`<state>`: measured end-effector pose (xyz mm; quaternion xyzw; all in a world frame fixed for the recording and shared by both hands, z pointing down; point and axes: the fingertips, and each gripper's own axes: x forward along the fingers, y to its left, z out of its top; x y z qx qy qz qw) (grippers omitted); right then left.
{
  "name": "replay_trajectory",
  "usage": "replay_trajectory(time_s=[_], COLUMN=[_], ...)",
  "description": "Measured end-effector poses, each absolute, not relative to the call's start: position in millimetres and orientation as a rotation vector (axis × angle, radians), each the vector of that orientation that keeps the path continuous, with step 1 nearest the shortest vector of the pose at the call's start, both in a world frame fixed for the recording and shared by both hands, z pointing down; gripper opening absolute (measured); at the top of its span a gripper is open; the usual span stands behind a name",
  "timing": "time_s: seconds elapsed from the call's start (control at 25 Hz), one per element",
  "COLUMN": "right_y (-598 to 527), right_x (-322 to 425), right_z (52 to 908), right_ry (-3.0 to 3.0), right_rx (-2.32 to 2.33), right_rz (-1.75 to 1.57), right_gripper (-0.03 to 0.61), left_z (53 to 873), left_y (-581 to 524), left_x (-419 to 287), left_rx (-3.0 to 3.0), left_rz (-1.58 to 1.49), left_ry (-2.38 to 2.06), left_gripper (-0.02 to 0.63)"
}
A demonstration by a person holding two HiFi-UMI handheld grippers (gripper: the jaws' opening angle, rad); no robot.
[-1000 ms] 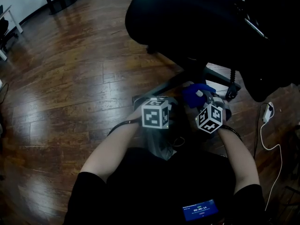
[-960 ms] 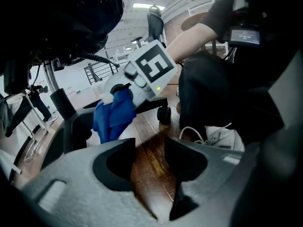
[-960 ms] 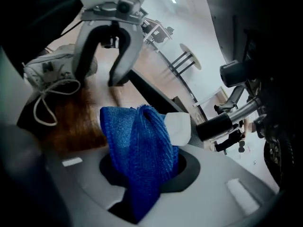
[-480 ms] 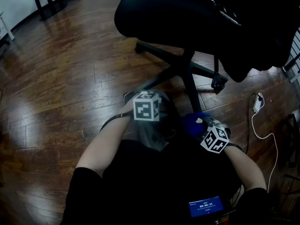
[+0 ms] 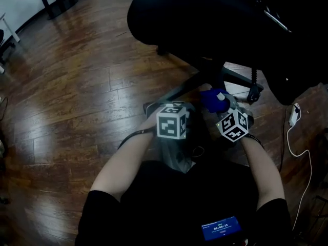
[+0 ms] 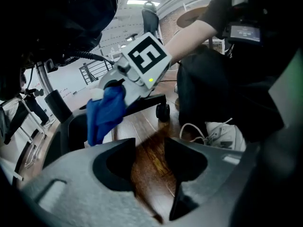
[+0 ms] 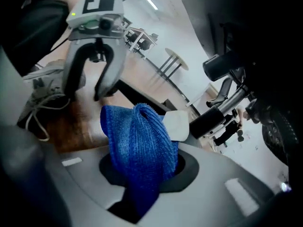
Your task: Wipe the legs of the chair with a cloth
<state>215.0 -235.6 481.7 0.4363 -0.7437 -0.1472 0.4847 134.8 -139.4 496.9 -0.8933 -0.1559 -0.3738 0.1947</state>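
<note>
The black chair (image 5: 205,14) stands on the wooden floor (image 5: 77,86), with the person crouched on its near side. The right gripper (image 7: 144,164) has its jaws clenched on a bunched blue cloth (image 7: 137,136), which it holds against one leg (image 6: 147,100) of the chair base, close to the central column. That leg ends in a caster (image 6: 163,111). Just to the left, the left gripper (image 6: 150,160) is low over the floor, its jaws a little apart with only bare boards between them. A white cable (image 5: 294,147) trails on the floor to the right.
</note>
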Motion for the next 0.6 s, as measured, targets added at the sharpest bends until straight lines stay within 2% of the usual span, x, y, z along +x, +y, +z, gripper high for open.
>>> replay_trajectory(time_s=[0.28, 0.6], right_y=[-271.9, -154.0], right_x=[216.5, 218.4], right_z=[459.1, 497.1], right_ry=[-1.956, -1.909], right_rx=[1.207, 0.956], right_rz=[-0.256, -0.222], right_gripper=[0.092, 0.091], left_z=[496.9, 491.1], left_y=[-143.0, -137.9], left_x=[132.1, 131.6], left_rx=[-2.531, -2.522], left_rz=[-1.037, -1.054], left_ry=[-0.425, -0.407], left_gripper=[0.186, 0.186])
